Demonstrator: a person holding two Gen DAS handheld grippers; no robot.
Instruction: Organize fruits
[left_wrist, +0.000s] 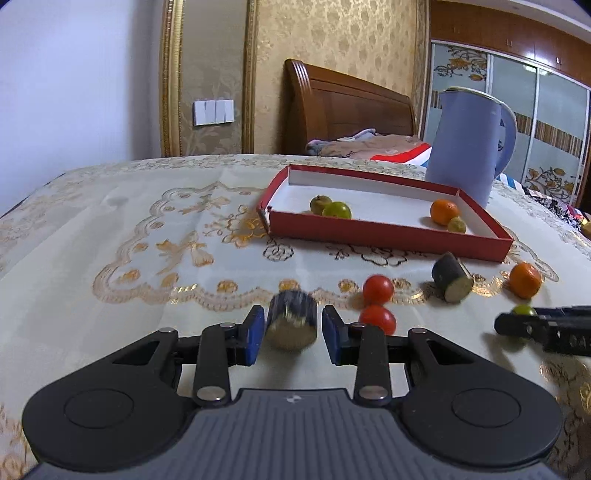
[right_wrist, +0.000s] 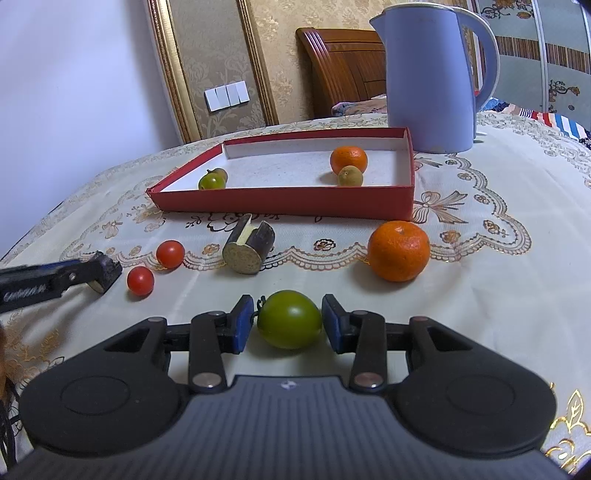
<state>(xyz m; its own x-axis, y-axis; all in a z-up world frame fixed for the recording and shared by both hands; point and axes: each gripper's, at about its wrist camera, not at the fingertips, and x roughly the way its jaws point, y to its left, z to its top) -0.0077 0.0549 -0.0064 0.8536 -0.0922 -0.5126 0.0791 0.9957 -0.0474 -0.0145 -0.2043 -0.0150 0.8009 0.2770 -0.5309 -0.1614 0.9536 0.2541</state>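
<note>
Fingers (left_wrist: 255, 334) flank a dark, pale-ended, seemingly blurred stub (left_wrist: 291, 320).

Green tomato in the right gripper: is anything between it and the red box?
The cut dark sugarcane piece and the orange lie either side of the route; the cloth straight from the green tomato to the red box is bare.

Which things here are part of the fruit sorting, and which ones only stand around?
Job: red box, loose orange, two red tomatoes, green tomato, dark cut pieces, both tools.
Standing around: blue kettle, tablecloth, bed.
</note>
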